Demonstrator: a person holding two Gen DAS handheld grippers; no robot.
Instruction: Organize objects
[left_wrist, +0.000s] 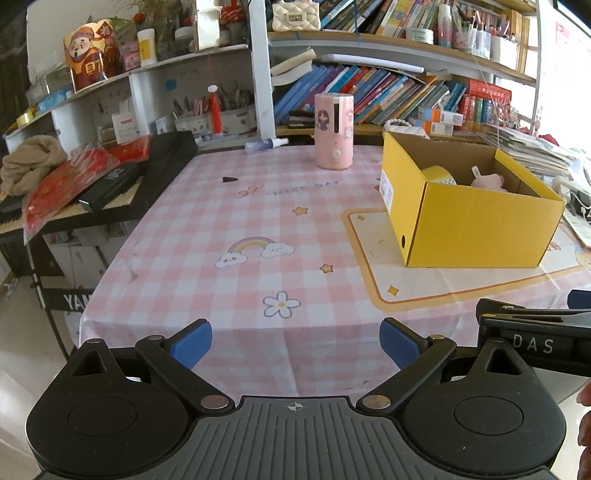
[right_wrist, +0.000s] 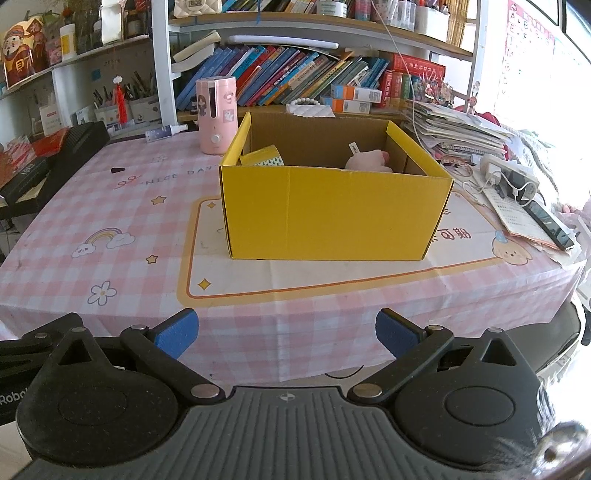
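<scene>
Open yellow cardboard box (right_wrist: 332, 210) sits straight ahead of the right gripper (right_wrist: 286, 334), well apart, long axis running left-right across that view; from the left gripper (left_wrist: 295, 345) the box (left_wrist: 469, 218) lies ahead and to the right, so the right one looks better lined up; inside the box a yellow tape roll (right_wrist: 263, 158) and a pink plush toy (right_wrist: 367, 160); pink cylindrical humidifier (left_wrist: 333, 131) stands loose on the pink checked tablecloth (left_wrist: 236, 221), beyond the left gripper; both grippers spread wide, blue pads (right_wrist: 173, 332) bare, holding and touching nothing, low at the table's near edge
</scene>
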